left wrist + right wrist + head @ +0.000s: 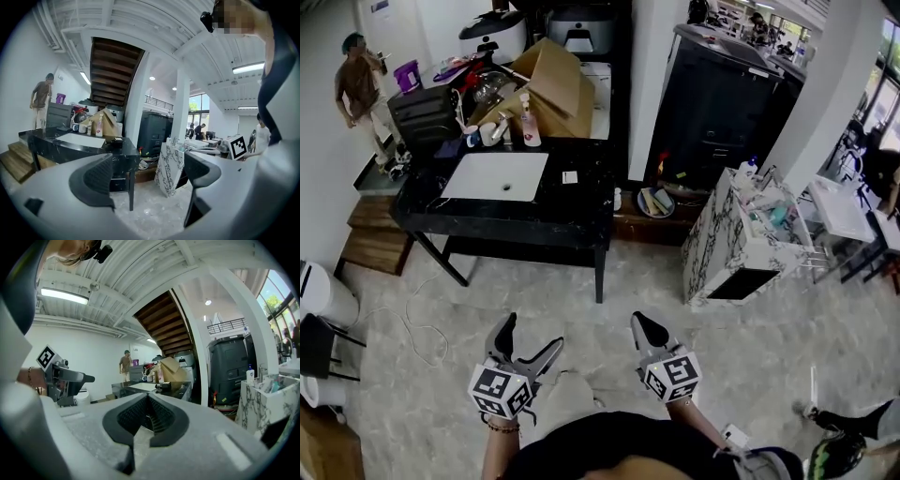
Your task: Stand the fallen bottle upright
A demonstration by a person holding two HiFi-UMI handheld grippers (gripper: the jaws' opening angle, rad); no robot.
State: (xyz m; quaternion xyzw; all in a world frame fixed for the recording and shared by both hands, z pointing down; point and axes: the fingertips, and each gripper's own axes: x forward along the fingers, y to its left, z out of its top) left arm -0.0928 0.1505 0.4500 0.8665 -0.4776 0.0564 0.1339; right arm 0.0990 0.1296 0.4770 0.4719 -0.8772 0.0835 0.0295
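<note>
Close below me, the left gripper (528,339) hangs with jaws wide apart and nothing between them. The right gripper (645,328) has its jaws pressed together, empty. At the back of the black table (572,211), well apart from both, 1 spray bottle (530,127) stands upright beside a cardboard box (553,84). I cannot pick out a fallen bottle.

Near: left gripper (531,335), jaws apart; right gripper (642,327), jaws together. Far left: black table (546,212) bearing white board (495,175), upright spray bottle (530,123), cardboard box (551,86). Right: marble-patterned cabinet (720,246).
</note>
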